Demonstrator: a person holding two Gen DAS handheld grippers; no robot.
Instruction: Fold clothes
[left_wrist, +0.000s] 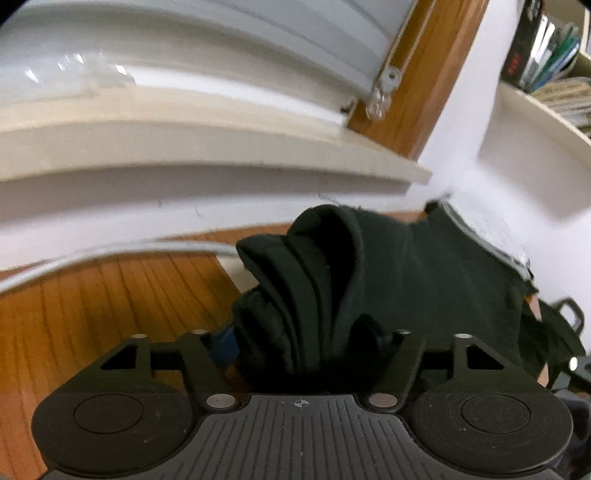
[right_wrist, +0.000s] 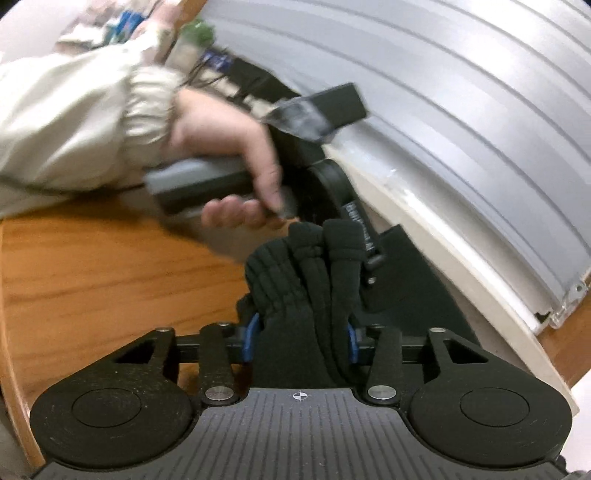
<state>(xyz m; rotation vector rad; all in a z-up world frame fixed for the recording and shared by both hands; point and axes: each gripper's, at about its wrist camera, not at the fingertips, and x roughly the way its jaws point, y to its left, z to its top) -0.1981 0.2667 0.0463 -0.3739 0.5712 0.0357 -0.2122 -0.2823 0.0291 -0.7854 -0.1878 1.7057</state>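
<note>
The folding is looking barely begun, as far as these views are showing: the dark garment (left_wrist: 388, 273) is still bunched into thick pleats rather than lying in flat, squared layers, so smoothing it out and making the actual folds are all seeming to be left.

The left gripper (left_wrist: 306, 347) is pinching a gathered wad of the cloth, its jaws standing partway closed with the fabric filling the gap. The right gripper (right_wrist: 301, 336) is doing the same, its jaws narrowed onto a ribbed, elasticated edge, perhaps a cuff or waistband. A person's hand (right_wrist: 229, 158) in a pale sleeve (right_wrist: 74, 118) is gripping the left tool's handle.

The garment is hanging between the two grippers just over the wooden tabletop (left_wrist: 110, 295), near the white window sill (left_wrist: 207, 147). It is looking soft, thick and very dark green or black, and heavily creased.
</note>
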